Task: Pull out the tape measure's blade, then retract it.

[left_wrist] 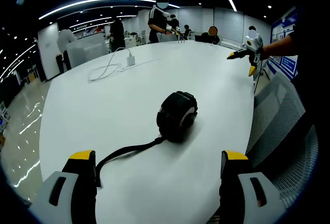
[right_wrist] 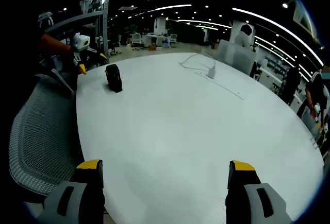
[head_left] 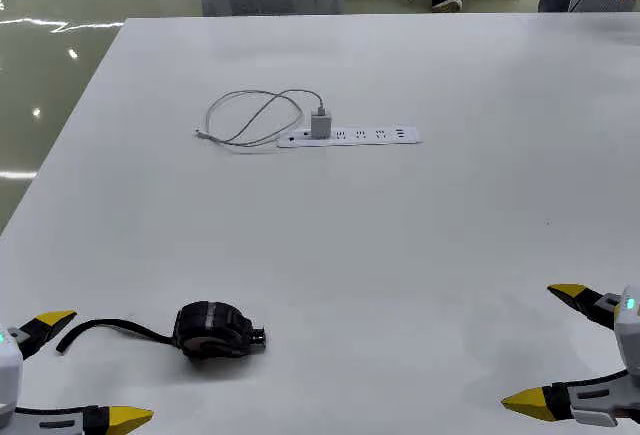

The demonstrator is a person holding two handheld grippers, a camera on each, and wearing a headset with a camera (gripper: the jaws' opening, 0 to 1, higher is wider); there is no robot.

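Observation:
A black tape measure (head_left: pixel 214 329) lies on the white table near the front left, its black wrist strap (head_left: pixel 105 329) trailing to the left. My left gripper (head_left: pixel 88 367) is open just left of it, jaws wide apart, yellow tips on either side of the strap end. In the left gripper view the tape measure (left_wrist: pixel 177 116) sits ahead between the jaws, not touched. My right gripper (head_left: pixel 549 347) stands open at the front right, far from the tape measure (right_wrist: pixel 113 77), with nothing between its jaws. No blade is pulled out.
A white power strip (head_left: pixel 350 136) with a charger (head_left: pixel 320 123) and a coiled white cable (head_left: pixel 250 118) lies mid-table. A grey mesh chair (right_wrist: pixel 38 136) stands by the table's near edge. People stand beyond the far edge.

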